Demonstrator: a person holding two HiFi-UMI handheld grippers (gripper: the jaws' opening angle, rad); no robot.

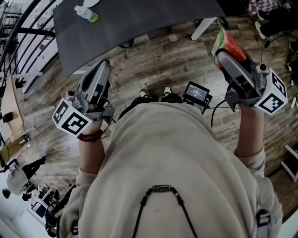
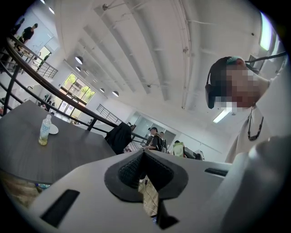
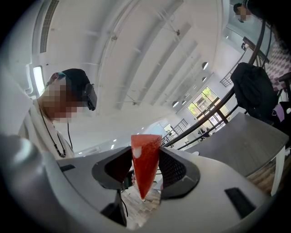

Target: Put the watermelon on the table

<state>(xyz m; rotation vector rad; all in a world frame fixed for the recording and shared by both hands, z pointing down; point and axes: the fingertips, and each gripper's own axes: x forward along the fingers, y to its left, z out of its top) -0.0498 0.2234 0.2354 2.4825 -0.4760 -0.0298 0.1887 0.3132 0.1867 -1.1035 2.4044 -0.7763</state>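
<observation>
In the head view, the dark counter (image 1: 139, 23) filled the top of the frame. Its near edge ran slantwise, with bare wooden floor (image 1: 153, 65) between it and the person. A bottle (image 1: 86, 14) stood near its far left corner. The left claw (image 1: 103, 65) hung just short of that edge. The right claw (image 1: 224, 50) stood off the counter's right corner, with the watermelon (image 1: 231, 46) slice jutting past its tips, green rind to the left and red flesh to the right.

In the left gripper view, the left claw (image 2: 143, 157) had its pads together on nothing, and the counter (image 2: 68, 150) stretched away at the left.

In the right gripper view, the right claw (image 3: 145, 172) was clamped on the watermelon (image 3: 146, 154) wedge. The wedge's long axis ran up the frame, with the wide end on top and the point down between the pads. The counter (image 3: 241, 145) lay to the right.
</observation>
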